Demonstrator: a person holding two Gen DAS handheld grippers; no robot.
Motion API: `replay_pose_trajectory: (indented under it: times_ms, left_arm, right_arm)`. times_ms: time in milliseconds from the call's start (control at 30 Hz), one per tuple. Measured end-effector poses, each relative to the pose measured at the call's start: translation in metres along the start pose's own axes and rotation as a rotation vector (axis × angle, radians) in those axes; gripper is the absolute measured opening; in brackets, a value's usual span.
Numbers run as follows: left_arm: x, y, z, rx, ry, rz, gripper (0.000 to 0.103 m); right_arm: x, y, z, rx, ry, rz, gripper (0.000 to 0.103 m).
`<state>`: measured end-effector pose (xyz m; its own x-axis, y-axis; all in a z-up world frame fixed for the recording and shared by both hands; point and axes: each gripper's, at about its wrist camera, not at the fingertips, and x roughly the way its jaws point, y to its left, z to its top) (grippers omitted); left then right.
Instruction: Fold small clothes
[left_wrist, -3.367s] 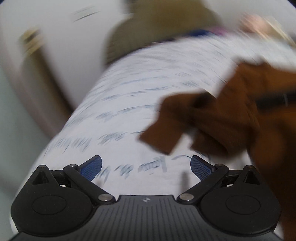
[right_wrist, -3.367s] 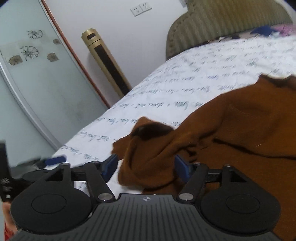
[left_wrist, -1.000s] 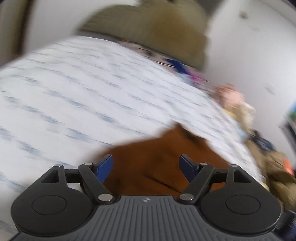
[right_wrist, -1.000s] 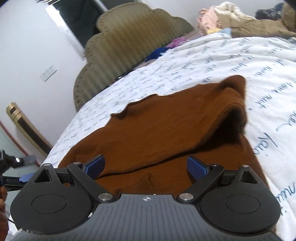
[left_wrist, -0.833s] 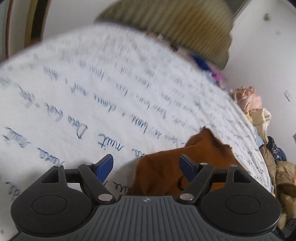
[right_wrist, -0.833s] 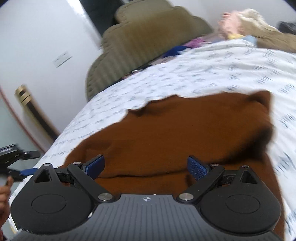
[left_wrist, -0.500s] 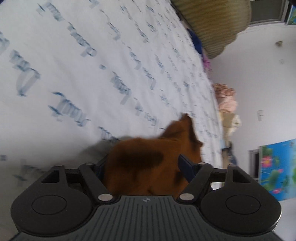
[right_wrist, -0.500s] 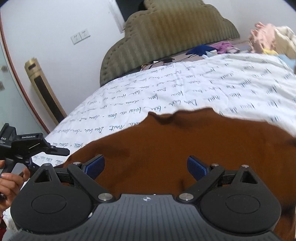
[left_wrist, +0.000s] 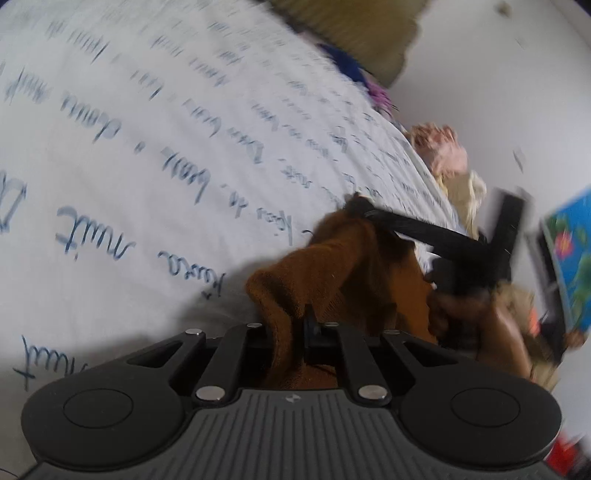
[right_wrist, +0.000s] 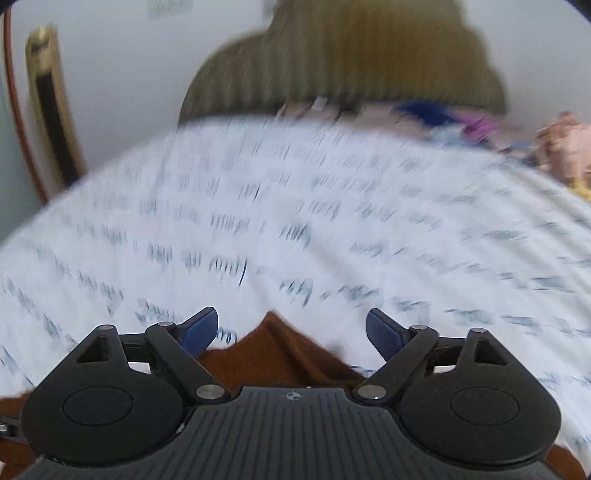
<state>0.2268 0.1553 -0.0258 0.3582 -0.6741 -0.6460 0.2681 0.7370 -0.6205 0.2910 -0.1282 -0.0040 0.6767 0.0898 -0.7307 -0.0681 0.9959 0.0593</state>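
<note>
Pinching a fold of the brown sweater (left_wrist: 314, 269) in my left gripper (left_wrist: 308, 325), my right gripper (right_wrist: 291, 332) jaws closing, gripping nothing, above its corner on the script-printed bedsheet (right_wrist: 295, 221).

Sweater (left_wrist: 325, 266) lies on bed sheet (left_wrist: 147, 155), bunched at near edge, corner just before right gripper (right_wrist: 291, 328). Headboard (right_wrist: 343, 55) at far end. Clothes pile (left_wrist: 443, 151) off sheet's far right. Tower fan (right_wrist: 51, 107) far left.
</note>
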Motion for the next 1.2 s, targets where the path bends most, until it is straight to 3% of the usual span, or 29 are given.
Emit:
replay_pose_trajectory:
  times_ms: [33, 67, 133, 200, 267, 333, 367, 433, 533, 600, 633, 700, 733, 833, 900, 967, 1000, 1100, 1200]
  left_arm:
    - [-0.005, -0.008, -0.002, 0.059, -0.017, 0.032, 0.007]
    - [-0.012, -0.019, -0.003, 0.138, -0.045, 0.079, 0.006]
    - [-0.031, -0.043, -0.006, 0.334, -0.161, 0.194, 0.005]
    - [-0.04, -0.054, -0.004, 0.456, -0.27, 0.277, 0.004]
    - [-0.019, -0.05, 0.01, 0.489, -0.253, 0.409, 0.004]
    - [0.015, -0.03, 0.027, 0.44, -0.153, 0.536, 0.004]
    - [0.023, -0.02, 0.032, 0.404, -0.134, 0.593, 0.004]
    - [0.015, -0.007, 0.034, 0.36, -0.164, 0.572, 0.004]
    - [-0.009, 0.001, 0.031, 0.313, -0.219, 0.541, 0.004]
    - [-0.015, -0.004, 0.03, 0.321, -0.241, 0.557, 0.004]
    - [-0.012, -0.006, 0.03, 0.326, -0.231, 0.553, 0.004]
    - [-0.004, -0.007, 0.036, 0.308, -0.192, 0.574, 0.005]
    - [-0.002, -0.008, 0.036, 0.294, -0.185, 0.591, 0.005]
    - [-0.023, -0.008, 0.025, 0.29, -0.214, 0.558, 0.005]
    - [-0.041, -0.007, 0.015, 0.277, -0.228, 0.531, 0.005]
    - [-0.055, -0.006, 0.002, 0.259, -0.232, 0.483, 0.006]
    - [-0.059, -0.007, -0.004, 0.259, -0.224, 0.453, 0.006]
    - [-0.064, -0.008, -0.025, 0.26, -0.18, 0.395, 0.006]
    - [-0.066, -0.014, -0.043, 0.297, -0.151, 0.35, 0.006]
  right_arm:
    - [0.009, 0.001, -0.004, -0.019, 0.051, 0.002, 0.057]
    - [0.012, 0.0, -0.009, -0.023, 0.073, 0.03, 0.012]
    - [-0.007, -0.005, -0.014, -0.021, -0.007, 0.079, 0.008]
    - [-0.034, -0.009, -0.013, -0.012, -0.169, 0.054, 0.008]
    - [-0.048, -0.014, -0.014, 0.028, -0.303, 0.024, 0.008]
    - [-0.028, -0.015, -0.015, 0.029, -0.243, 0.0, 0.008]
    - [-0.013, -0.015, -0.018, 0.035, -0.181, -0.029, 0.012]
    - [0.002, -0.021, -0.027, 0.066, -0.116, -0.1, 0.023]
    - [-0.029, -0.034, -0.038, 0.155, -0.238, -0.084, 0.05]
    - [-0.046, -0.028, -0.043, 0.127, -0.267, 0.0, 0.055]
    - [-0.046, -0.023, -0.044, 0.103, -0.234, 0.052, 0.055]
    - [-0.026, -0.007, -0.046, 0.062, -0.082, 0.13, 0.069]
    - [-0.014, 0.001, -0.049, 0.049, -0.009, 0.099, 0.072]
    - [-0.041, 0.016, -0.057, 0.031, -0.093, -0.076, 0.068]
    - [-0.086, 0.015, -0.068, 0.036, -0.228, -0.084, 0.074]
    - [-0.133, 0.01, -0.085, 0.076, -0.34, -0.059, 0.093]
    - [-0.155, 0.004, -0.096, 0.114, -0.369, -0.046, 0.094]
    - [-0.195, -0.015, -0.136, 0.235, -0.342, 0.016, 0.097]
    - [-0.208, -0.034, -0.181, 0.343, -0.28, 0.094, 0.096]
